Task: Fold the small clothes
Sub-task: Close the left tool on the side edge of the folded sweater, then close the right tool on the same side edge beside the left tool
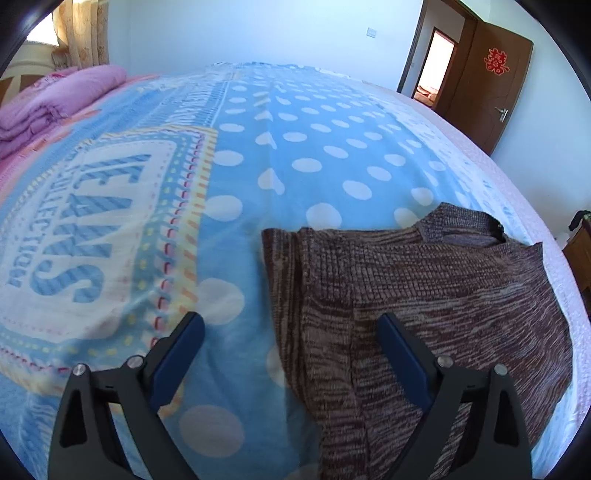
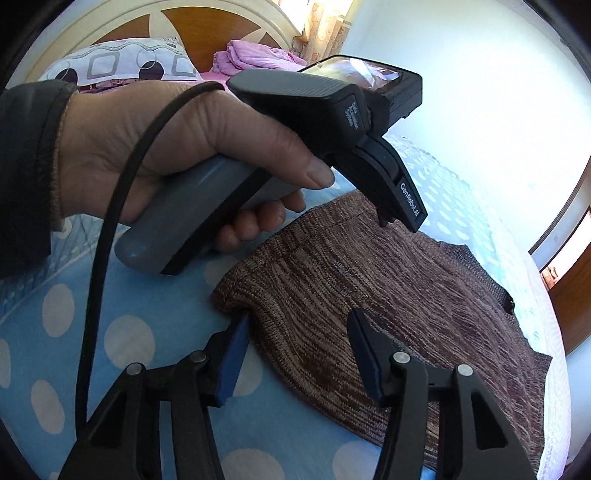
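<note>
Though both tongs gape empty, the right tongs point(image 2: 295, 350) straddle the sweater point(image 2: 388, 295) edge; left tongs point(image 1: 291, 343) hover alongside.

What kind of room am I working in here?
A bedroom, it seems. The sweater lies on a bed under a blue dotted blanket, with a headboard and pillow at its far end and a wooden door to one side.

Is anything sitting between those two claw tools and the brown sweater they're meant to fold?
Nothing visible. The brown sweater lies uncovered on the dotted blanket, with the open left gripper and open right gripper already poised at its edge.
</note>
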The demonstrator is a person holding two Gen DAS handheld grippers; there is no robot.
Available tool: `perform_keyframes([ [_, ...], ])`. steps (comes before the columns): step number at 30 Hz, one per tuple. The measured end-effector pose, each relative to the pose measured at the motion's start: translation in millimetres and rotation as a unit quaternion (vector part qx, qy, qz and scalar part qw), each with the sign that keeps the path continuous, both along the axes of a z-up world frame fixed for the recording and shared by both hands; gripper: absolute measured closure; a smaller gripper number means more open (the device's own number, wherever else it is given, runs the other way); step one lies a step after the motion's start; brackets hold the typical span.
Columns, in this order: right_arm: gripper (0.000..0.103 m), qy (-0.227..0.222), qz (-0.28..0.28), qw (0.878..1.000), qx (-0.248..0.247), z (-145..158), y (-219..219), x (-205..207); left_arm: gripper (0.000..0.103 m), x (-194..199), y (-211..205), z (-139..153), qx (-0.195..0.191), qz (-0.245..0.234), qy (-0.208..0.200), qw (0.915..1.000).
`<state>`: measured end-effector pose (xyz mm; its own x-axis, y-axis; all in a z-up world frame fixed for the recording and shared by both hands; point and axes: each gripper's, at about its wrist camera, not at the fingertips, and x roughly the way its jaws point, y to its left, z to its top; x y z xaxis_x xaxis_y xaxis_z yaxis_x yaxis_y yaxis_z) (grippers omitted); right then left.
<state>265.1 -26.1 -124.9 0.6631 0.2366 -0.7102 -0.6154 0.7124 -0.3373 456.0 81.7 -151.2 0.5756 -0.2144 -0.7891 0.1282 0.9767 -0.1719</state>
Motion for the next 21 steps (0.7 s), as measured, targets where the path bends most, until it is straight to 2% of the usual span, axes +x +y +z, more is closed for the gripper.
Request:
perform_keyframes([
  [4,0.054,0.007,-0.003,1.0,0.004,-0.6,-2.0,4.1,0.009,3.1,-0.4,-1.0,-0.011,-0.004,-0.005,0.9999],
  [8,0.066,0.004,0.005,1.0,-0.001,1.0,3.2,-2.3,0.028,3.2,-8.0,-0.1,-0.007,-0.023,-0.014,0.9996],
  [10,0.076,0.001,0.013,1.0,-0.007,0.5,8.0,-7.9,0.036,4.8,-9.5,-0.3,-0.015,-0.032,-0.012,0.9993],
  [14,0.084,-0.004,0.02,1.0,-0.016,-1.0,16.8,-15.1,0.052,9.0,-4.5,-3.5,-0.047,-0.034,-0.001,0.9983],
  [18,0.092,0.007,0.02,1.0,-0.008,-0.8,14.4,-14.4,0.077,13.1,-0.9,-6.6,-0.075,-0.037,0.011,0.9964],
  [20,0.094,0.012,0.017,1.0,-0.003,0.1,13.1,-14.1,0.086,13.8,-1.4,-7.0,-0.086,-0.045,0.017,0.9952],
  [21,0.094,0.013,0.017,1.0,-0.001,0.9,11.7,-13.2,0.087,14.2,-2.6,-6.2,-0.088,-0.049,0.02,0.9948],
])
